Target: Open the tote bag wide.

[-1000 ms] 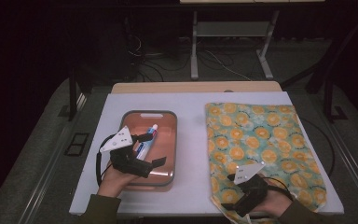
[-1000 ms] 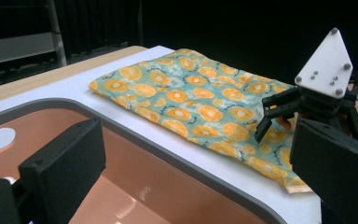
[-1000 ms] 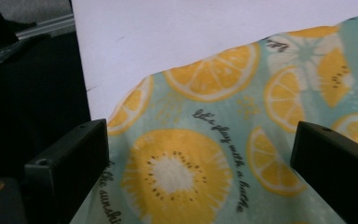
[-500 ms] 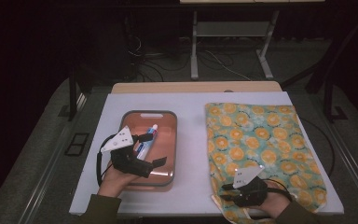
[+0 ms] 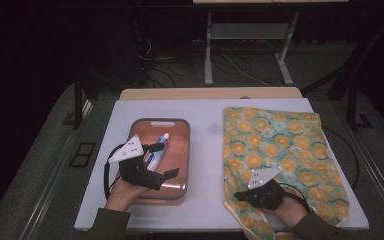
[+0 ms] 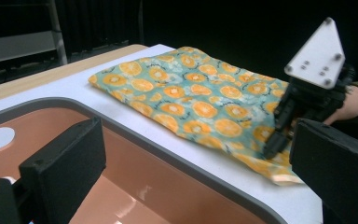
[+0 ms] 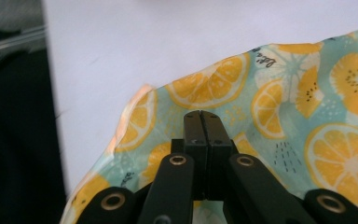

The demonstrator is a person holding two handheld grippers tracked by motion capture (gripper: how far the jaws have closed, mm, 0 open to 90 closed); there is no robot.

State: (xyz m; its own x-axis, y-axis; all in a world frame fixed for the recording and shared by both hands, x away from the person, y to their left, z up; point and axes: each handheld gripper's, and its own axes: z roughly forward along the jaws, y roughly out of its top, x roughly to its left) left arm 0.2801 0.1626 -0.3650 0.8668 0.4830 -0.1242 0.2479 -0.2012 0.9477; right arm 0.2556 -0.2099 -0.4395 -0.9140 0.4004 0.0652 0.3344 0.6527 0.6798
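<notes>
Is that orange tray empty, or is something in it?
Not empty. The orange tray holds a toothpaste tube, lying flat under the open left tool.

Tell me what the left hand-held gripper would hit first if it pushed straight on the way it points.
Probably the tray's grey rim just ahead of the left hand-held gripper, whose jaws stand wide open; beyond it lies the orange-print cloth bag. Depth is uncertain.

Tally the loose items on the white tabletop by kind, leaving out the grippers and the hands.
Tray: 1
Toothpaste tube, lying in the tray: 1
Citrus-print cloth: 1
Total: 3
</notes>
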